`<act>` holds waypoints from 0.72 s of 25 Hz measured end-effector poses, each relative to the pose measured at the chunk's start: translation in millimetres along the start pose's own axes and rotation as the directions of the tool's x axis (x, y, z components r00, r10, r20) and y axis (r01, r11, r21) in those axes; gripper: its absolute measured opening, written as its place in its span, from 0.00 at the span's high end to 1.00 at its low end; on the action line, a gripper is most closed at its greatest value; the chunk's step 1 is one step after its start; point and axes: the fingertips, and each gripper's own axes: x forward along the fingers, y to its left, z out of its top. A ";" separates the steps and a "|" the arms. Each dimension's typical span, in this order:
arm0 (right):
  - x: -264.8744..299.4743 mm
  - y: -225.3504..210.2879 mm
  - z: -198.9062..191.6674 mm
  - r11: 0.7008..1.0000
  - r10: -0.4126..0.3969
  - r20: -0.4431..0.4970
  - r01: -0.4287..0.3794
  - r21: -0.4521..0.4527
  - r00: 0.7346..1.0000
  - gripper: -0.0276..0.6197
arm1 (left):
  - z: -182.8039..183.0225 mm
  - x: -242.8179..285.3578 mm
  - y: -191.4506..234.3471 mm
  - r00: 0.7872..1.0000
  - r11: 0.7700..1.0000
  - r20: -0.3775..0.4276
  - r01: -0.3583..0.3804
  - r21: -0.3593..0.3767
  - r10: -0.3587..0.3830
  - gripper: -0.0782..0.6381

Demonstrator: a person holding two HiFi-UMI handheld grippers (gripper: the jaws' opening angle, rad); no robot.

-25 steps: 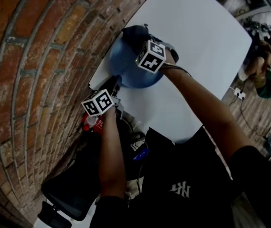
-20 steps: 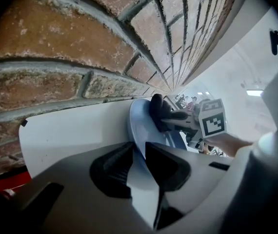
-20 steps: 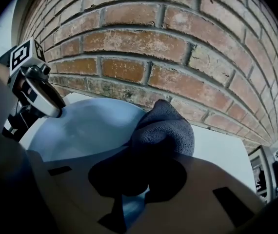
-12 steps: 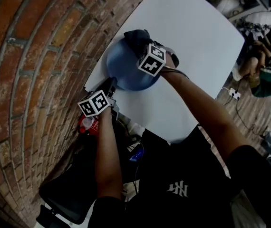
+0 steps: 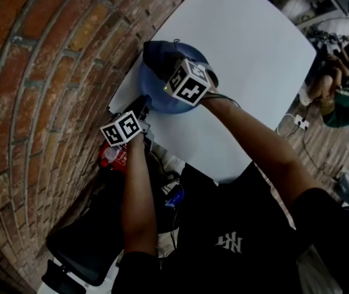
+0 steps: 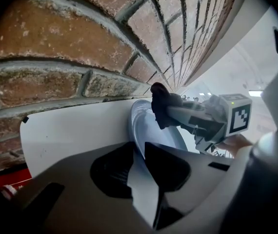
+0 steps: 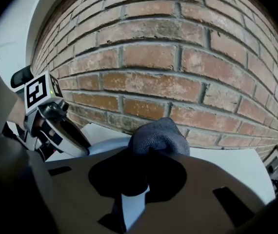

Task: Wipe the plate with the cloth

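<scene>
A blue plate (image 5: 173, 100) lies near the left edge of the white table (image 5: 248, 72), beside the brick wall. My left gripper (image 5: 142, 107) has the plate's near rim (image 6: 138, 130) between its jaws. Those jaws have just been closing and now grip the rim. My right gripper (image 5: 167, 67) is shut on a dark cloth (image 5: 157, 55), bunched over the plate's far left part. In the right gripper view the cloth (image 7: 159, 136) bulges out past the jaws, with pale plate (image 7: 105, 145) below it. The left gripper view shows the cloth (image 6: 161, 106) against the plate's face.
The brick wall (image 5: 46, 72) runs close along the table's left side. A red object (image 5: 110, 158) and a black chair (image 5: 82, 250) sit below the table's near edge. A person (image 5: 340, 97) is at the far right on the floor.
My right gripper has carried the cloth leftward across the plate, toward the wall side. The left gripper has kept its place on the rim.
</scene>
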 end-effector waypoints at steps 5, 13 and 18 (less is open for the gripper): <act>12.8 32.1 6.3 0.997 0.081 0.026 -0.081 -0.015 0.996 0.85 | -2.5 1.3 -2.0 1.000 1.000 -0.002 0.001 -0.007 -0.001 0.79; 34.0 70.5 -17.0 0.986 0.164 -0.042 -0.166 -0.029 0.985 0.85 | -4.1 -0.5 -0.8 1.000 1.000 0.001 -0.010 -0.010 0.010 0.79; 41.3 75.3 -34.3 0.985 0.160 -0.081 -0.164 -0.051 0.984 0.85 | -5.6 -0.7 -1.6 1.000 1.000 -0.005 -0.012 -0.006 0.012 0.79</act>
